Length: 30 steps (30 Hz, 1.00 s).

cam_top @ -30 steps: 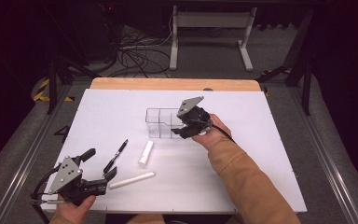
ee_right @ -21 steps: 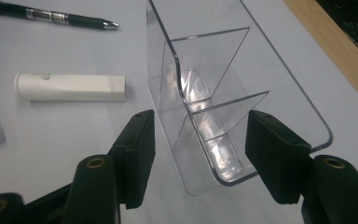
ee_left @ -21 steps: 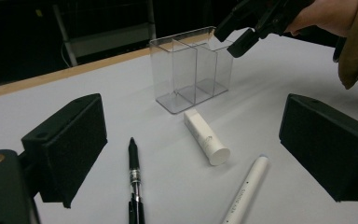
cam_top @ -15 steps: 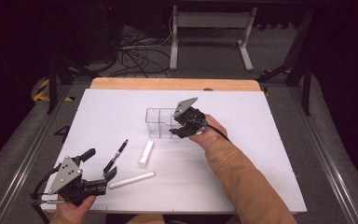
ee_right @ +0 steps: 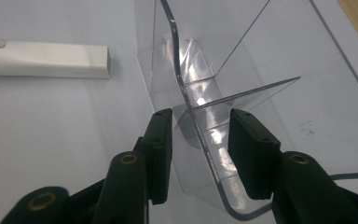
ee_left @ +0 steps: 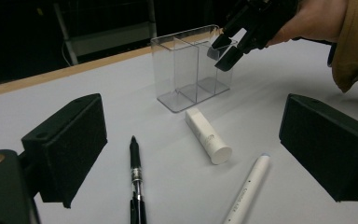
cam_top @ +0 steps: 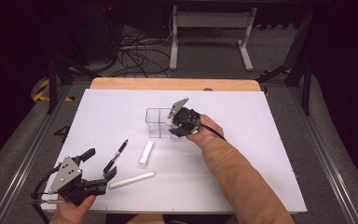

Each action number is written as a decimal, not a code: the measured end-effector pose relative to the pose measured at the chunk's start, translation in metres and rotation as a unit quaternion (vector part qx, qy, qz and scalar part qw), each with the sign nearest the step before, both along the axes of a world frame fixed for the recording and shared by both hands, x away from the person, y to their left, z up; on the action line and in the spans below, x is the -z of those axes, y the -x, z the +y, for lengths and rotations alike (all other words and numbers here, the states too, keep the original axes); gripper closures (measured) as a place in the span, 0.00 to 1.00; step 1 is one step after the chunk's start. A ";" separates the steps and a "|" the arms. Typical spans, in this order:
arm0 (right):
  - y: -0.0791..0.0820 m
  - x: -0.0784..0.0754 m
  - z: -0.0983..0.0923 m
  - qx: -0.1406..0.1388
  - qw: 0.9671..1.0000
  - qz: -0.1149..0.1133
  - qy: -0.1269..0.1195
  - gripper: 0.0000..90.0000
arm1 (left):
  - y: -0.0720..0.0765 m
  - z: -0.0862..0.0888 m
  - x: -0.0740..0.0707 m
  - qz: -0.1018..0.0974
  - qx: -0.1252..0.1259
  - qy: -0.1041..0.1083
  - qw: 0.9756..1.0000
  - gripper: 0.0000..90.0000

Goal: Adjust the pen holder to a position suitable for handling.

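Observation:
A clear plastic organiser (cam_top: 157,122) with divided compartments stands mid-table. My right gripper (cam_top: 179,129) hangs over its right end, tilted down. In the right gripper view the box's clear side wall (ee_right: 186,93) runs between the jaws of that gripper (ee_right: 200,144). The jaws have just been closing, but a gap still shows on each side of the wall. My left gripper (cam_top: 99,164) rests open at the near left corner, with nothing between its pads (ee_left: 70,140). Beyond the left gripper lie a black pen (cam_top: 116,156), a short white tube (cam_top: 146,152) and a long white marker (cam_top: 132,180).
The white tabletop (cam_top: 270,140) ends in a wooden strip (cam_top: 172,84) at the far edge. Beyond it stand cables and a desk frame on a dark floor. The person's tan sleeve (cam_top: 242,182) crosses the near right of the table.
My right gripper has sunk a little toward the organiser and its jaws have narrowed around the wall. The left gripper, pen, tube and marker have not moved.

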State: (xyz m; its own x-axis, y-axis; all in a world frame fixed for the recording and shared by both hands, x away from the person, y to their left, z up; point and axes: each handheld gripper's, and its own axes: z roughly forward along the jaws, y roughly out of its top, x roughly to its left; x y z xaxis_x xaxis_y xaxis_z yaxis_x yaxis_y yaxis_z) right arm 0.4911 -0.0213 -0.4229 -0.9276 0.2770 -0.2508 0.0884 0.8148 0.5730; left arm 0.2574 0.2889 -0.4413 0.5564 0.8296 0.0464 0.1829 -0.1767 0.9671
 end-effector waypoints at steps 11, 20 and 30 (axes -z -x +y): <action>0.002 -0.002 0.001 -0.004 1.000 0.011 0.020 0.80 | 0.000 0.000 0.001 0.001 0.000 0.002 1.000 0.09; 0.004 -0.005 -0.002 -0.043 0.999 0.012 0.025 0.96 | 0.000 0.000 0.001 0.002 -0.001 0.003 1.000 0.09; 0.011 -0.021 -0.017 -0.043 0.999 0.024 0.006 0.96 | 0.000 -0.001 0.001 0.002 0.000 0.002 1.000 0.09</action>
State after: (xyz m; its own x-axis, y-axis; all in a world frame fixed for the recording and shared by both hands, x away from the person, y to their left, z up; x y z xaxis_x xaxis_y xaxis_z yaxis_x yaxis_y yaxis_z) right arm 0.4804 -0.0388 -0.4014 -0.9592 0.1920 -0.2078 0.0445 0.8276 0.5595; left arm 0.2576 0.2884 -0.4422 0.5568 0.8296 0.0407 0.1867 -0.1728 0.9671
